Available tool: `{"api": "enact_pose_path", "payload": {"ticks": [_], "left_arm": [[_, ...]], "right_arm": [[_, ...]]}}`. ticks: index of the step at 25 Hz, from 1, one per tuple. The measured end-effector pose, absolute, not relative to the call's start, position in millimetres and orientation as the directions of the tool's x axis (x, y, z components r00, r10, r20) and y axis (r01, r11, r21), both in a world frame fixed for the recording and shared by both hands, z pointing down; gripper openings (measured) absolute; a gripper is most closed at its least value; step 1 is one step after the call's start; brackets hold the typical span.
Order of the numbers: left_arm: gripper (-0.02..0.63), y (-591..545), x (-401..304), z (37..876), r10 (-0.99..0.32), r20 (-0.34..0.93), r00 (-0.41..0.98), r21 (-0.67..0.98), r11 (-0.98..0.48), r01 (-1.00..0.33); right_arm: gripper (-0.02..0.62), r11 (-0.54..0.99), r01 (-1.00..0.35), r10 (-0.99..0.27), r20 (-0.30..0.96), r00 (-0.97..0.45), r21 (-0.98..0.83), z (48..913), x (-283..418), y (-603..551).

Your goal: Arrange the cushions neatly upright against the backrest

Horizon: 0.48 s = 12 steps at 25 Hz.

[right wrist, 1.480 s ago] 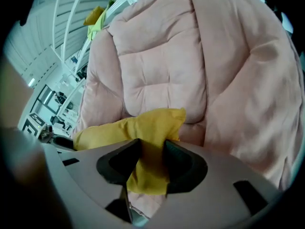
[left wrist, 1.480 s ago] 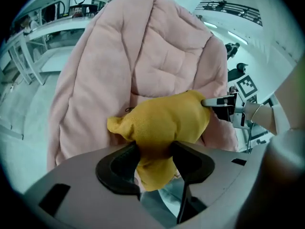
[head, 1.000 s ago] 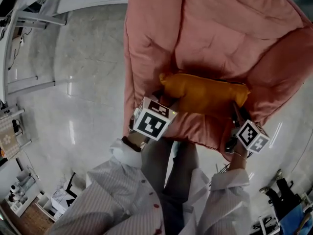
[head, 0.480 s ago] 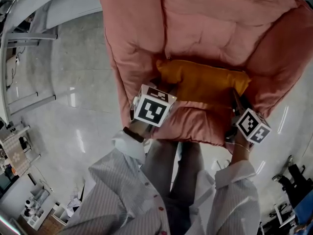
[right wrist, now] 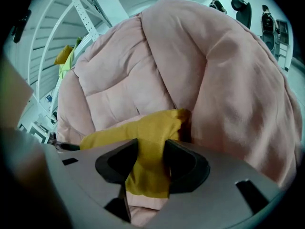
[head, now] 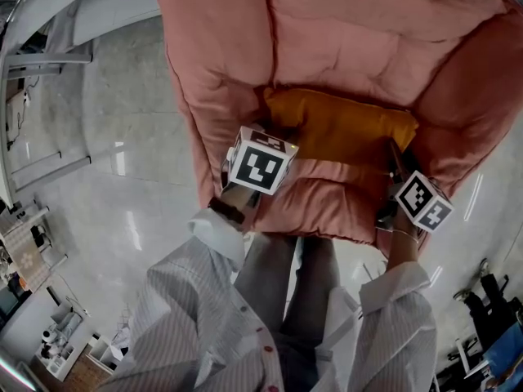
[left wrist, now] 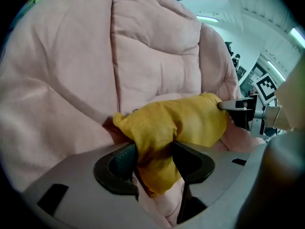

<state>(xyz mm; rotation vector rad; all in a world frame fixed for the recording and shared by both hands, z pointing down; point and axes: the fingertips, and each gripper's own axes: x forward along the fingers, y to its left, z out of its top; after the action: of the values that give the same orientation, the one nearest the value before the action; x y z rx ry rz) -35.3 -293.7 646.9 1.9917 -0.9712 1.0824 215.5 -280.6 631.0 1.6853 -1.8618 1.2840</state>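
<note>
A mustard-yellow cushion (head: 343,125) lies across the seat of a pink padded armchair (head: 359,39), close to the backrest. My left gripper (head: 274,141) is shut on the cushion's left end; in the left gripper view the yellow fabric (left wrist: 157,137) is pinched between both jaws. My right gripper (head: 392,160) is shut on the cushion's right end, where the yellow fabric (right wrist: 150,151) bunches between its jaws. The far tip of the right gripper (left wrist: 238,106) shows past the cushion in the left gripper view.
The armchair's thick pink arms (head: 212,96) rise on both sides of the cushion. Glossy pale floor (head: 106,137) lies to the left, with white metal frames (head: 49,47) at its edge. The person's striped sleeves (head: 204,300) fill the lower part of the head view.
Both grippers have carried the cushion a little further back and down onto the seat, closer to the backrest. The grips on both ends are unchanged.
</note>
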Motion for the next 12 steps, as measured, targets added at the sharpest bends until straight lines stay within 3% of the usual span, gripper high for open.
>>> {"api": "enact_pose_path", "payload": {"ticks": [12], "left_arm": [[0.246, -287, -32, 671, -0.222, 0.917, 0.332, 0.178, -0.517, -0.837]], "right_arm": [[0.202, -0.081, -0.928, -0.578, 0.776, -0.253, -0.364, 655, 221, -272]]}}
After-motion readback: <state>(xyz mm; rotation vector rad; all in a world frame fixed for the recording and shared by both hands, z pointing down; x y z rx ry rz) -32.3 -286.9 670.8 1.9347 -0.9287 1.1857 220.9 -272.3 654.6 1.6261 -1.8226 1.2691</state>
